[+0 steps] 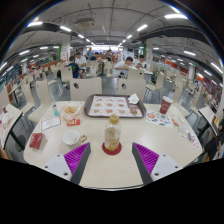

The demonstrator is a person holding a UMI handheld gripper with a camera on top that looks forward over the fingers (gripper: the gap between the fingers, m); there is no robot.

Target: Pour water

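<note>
A clear bottle (113, 131) with a pale cap and yellowish contents stands upright on a red coaster (112, 149) on the white table (110, 165). It sits just ahead of my gripper (112, 158), in line with the gap between the two fingers. The purple pads (78, 157) are spread wide apart and nothing is between them. A red cup (166, 105) stands farther back to the right of the bottle. A white bowl (73, 139) rests to the left of the bottle.
A large tray (113, 105) with rows of small items lies beyond the bottle. A red packet (37, 141) and papers (50, 124) lie at the left, printed mats (160, 119) at the right. Chairs and more tables fill the hall behind.
</note>
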